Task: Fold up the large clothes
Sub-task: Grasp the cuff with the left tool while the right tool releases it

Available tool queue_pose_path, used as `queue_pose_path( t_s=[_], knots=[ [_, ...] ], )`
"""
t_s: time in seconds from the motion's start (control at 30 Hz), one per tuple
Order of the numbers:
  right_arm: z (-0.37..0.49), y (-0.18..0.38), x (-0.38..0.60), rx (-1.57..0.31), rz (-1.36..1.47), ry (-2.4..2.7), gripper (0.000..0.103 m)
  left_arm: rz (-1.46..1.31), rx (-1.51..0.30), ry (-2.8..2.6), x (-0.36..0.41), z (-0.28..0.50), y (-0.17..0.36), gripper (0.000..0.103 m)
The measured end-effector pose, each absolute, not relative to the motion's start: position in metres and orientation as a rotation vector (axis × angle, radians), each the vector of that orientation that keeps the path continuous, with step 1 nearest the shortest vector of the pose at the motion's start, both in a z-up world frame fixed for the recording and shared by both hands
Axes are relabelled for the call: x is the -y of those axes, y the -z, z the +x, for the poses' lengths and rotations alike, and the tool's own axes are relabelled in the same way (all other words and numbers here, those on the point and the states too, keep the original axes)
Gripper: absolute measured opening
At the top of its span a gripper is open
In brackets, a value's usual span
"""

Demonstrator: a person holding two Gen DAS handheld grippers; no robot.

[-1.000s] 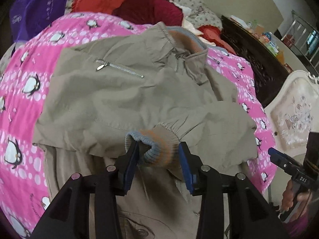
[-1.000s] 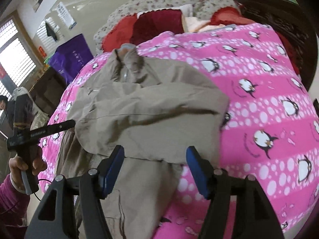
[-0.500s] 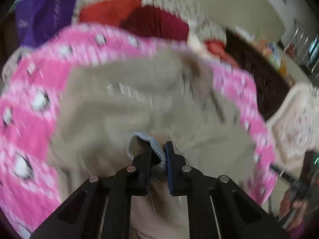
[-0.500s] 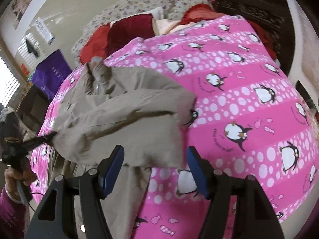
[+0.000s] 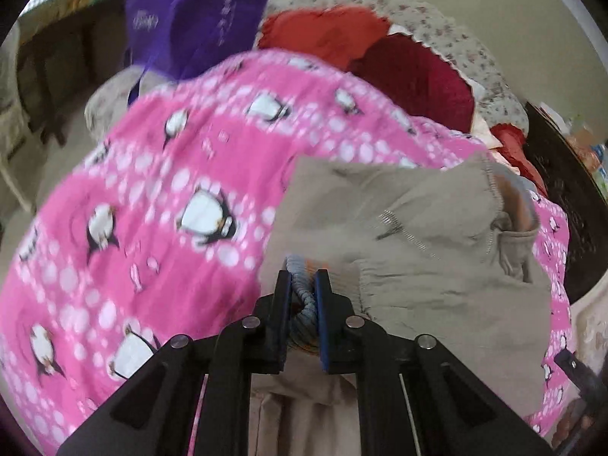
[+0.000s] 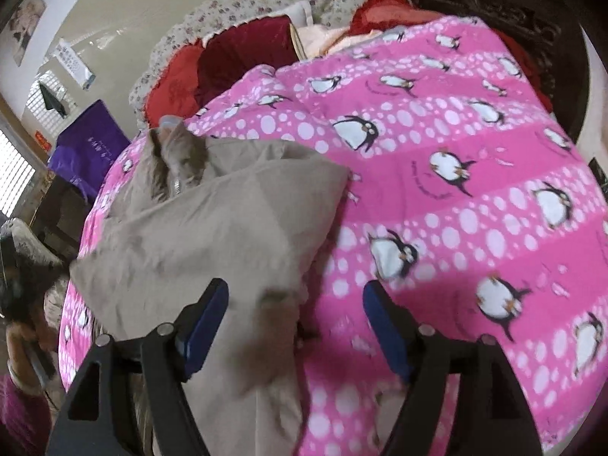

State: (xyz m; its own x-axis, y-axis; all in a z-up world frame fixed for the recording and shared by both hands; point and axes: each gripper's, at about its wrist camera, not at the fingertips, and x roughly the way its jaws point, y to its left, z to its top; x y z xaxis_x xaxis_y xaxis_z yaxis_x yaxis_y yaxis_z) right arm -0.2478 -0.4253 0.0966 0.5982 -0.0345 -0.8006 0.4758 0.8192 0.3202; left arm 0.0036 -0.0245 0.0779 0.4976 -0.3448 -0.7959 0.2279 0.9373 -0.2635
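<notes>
A khaki jacket [image 5: 437, 258] lies on a pink penguin-print blanket [image 5: 159, 197] on a bed. My left gripper [image 5: 303, 285] is shut on the jacket's blue and orange ribbed sleeve cuff [image 5: 302, 296] and holds it at the jacket's left edge. In the right wrist view the jacket [image 6: 212, 235] lies folded, with its collar at the far end. My right gripper [image 6: 296, 304] is open and empty over the jacket's right side, where it meets the blanket [image 6: 456, 190].
Red pillows [image 5: 399, 60] and a floral pillow [image 6: 266, 3] lie at the head of the bed. A purple bag [image 5: 197, 11] stands at the far left. Dark wooden furniture [image 5: 570, 205] flanks the bed's right side.
My left gripper closed on the sleeve cuff and carried it left across the jacket. My right gripper stayed open and moved right, over more of the blanket.
</notes>
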Motion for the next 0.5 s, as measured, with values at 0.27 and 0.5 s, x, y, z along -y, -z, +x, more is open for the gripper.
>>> queue_pose_path(
  t_s=[0.27, 0.5],
  knots=[
    [-0.178, -0.071, 0.437, -0.936, 0.537, 0.282, 0.009, -0.075, -0.943, 0.377, 0.041, -0.003, -0.087, 0.000],
    [-0.164, -0.072, 0.440, -0.934, 0.345, 0.403, 0.005, -0.031, -1.036, 0.311, 0.052, 0.004, -0.048, 0.002]
  ],
)
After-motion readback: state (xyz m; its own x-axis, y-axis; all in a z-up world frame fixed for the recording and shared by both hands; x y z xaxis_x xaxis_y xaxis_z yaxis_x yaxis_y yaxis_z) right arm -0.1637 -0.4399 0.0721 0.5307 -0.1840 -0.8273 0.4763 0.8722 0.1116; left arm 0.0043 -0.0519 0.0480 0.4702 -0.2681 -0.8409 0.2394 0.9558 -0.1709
